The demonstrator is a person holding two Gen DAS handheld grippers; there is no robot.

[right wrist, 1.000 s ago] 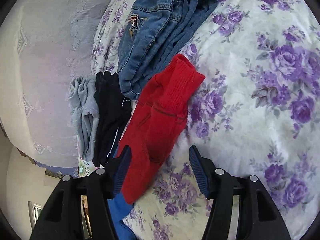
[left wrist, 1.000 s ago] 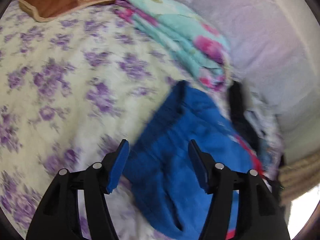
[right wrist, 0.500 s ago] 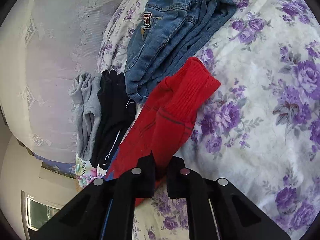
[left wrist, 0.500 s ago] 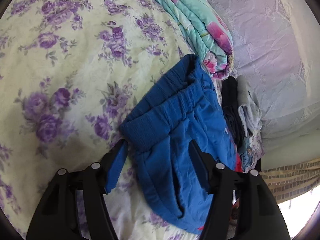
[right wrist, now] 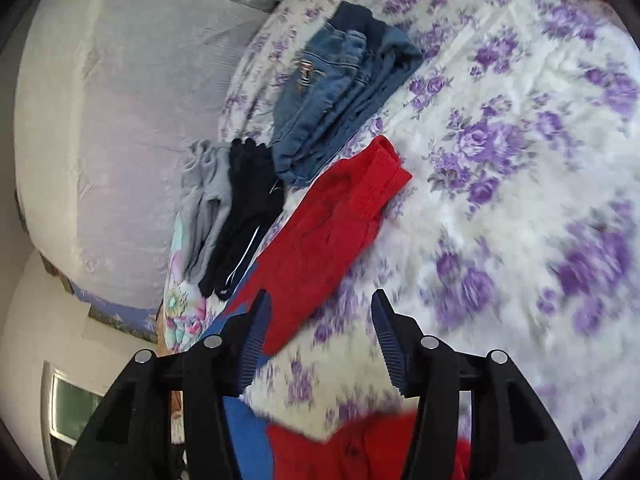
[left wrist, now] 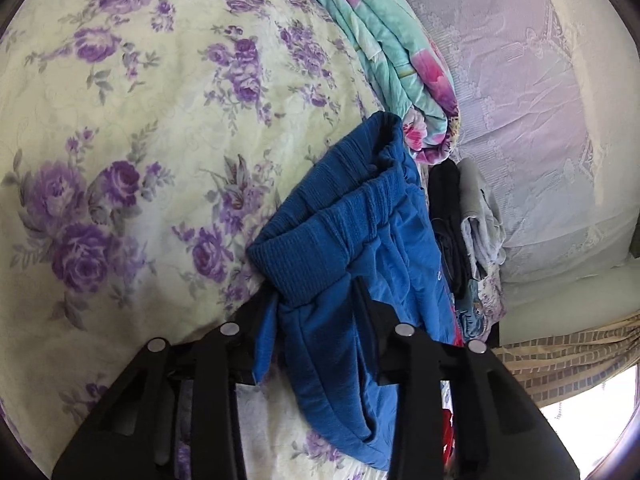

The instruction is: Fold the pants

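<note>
Blue pants (left wrist: 360, 216) lie crumpled on the floral bedspread (left wrist: 120, 160), ribbed end toward me. My left gripper (left wrist: 312, 292) is closing, and its pads pinch a bunched fold just behind that ribbed end. In the right wrist view, red pants (right wrist: 332, 216) lie stretched out on the bed, ribbed end far from me. My right gripper (right wrist: 320, 294) is opening above their near part, with its left finger beside the cloth and nothing pressed between the pads. More red cloth (right wrist: 360, 440) and a strip of the blue pants (right wrist: 244, 432) show blurred under the fingers.
Folded jeans (right wrist: 332, 92) lie beyond the red pants. A black garment (right wrist: 248, 200) and a grey one (right wrist: 204, 184) lie side by side at the bed's edge. A folded turquoise floral blanket (left wrist: 392, 52) sits behind the blue pants, beside a lace-covered cushion (left wrist: 520, 100).
The left gripper's jaws narrowed onto the blue pants behind the ribbed end. The right gripper, shut on the red pants half a second ago, has opened and drawn back, and red cloth now lies under it.
</note>
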